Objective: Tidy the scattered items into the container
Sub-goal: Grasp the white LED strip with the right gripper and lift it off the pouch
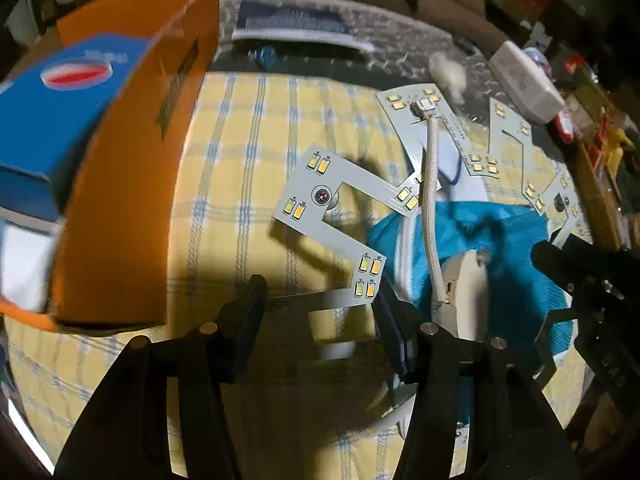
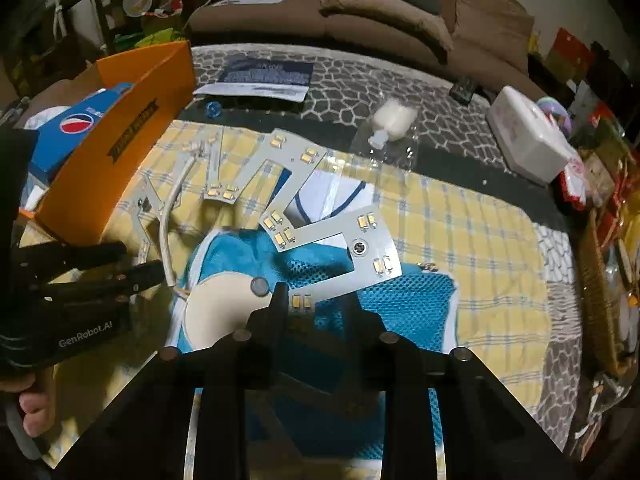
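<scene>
A grey zigzag LED board (image 1: 320,196) (image 2: 340,236), ring-shaped, hangs slightly above the yellow checked cloth (image 1: 240,160). My left gripper (image 1: 320,312) is shut across one shadowed segment of it. My right gripper (image 2: 316,312) is shut on another segment, beside a pair of LEDs. A braided cable (image 1: 432,208) runs from the board down to a beige round part (image 2: 216,312), which lies on a blue mesh bag (image 2: 404,304). The orange cardboard box (image 1: 120,200) (image 2: 120,152) stands at the left with a blue Pepsi carton (image 1: 60,92) inside.
A white box (image 2: 528,136), a small clear bag with a white item (image 2: 392,120) and a dark booklet (image 2: 264,76) lie on the patterned table beyond the cloth. A wicker basket (image 2: 600,280) and clutter line the right edge. A brown sofa is behind.
</scene>
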`<act>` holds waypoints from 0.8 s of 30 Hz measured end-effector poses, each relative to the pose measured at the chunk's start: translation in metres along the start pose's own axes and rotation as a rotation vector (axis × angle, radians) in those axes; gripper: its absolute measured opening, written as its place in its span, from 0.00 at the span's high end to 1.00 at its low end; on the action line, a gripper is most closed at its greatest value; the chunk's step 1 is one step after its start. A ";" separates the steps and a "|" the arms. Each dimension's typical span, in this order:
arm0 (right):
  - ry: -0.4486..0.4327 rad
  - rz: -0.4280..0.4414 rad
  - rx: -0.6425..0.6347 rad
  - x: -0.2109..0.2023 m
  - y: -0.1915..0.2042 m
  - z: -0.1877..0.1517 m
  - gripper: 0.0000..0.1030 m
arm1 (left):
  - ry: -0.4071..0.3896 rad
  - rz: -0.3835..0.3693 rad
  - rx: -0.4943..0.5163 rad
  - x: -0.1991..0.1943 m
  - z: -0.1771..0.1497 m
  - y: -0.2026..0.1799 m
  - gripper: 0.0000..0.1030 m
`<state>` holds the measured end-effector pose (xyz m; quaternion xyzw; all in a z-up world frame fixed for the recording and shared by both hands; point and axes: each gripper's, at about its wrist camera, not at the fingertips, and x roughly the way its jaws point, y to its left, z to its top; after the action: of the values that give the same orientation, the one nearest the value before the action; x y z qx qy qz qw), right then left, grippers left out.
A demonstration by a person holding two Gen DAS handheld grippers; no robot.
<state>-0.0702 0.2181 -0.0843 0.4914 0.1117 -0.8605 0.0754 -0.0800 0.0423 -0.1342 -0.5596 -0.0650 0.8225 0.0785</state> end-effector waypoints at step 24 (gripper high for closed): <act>-0.406 -0.038 -0.009 -0.114 0.038 0.017 0.77 | -0.401 0.046 0.003 -0.132 -0.001 0.017 0.51</act>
<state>-0.0172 0.1791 0.0177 0.3051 0.1072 -0.9427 0.0825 -0.0322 -0.0015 -0.0176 -0.3859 -0.0655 0.9190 0.0460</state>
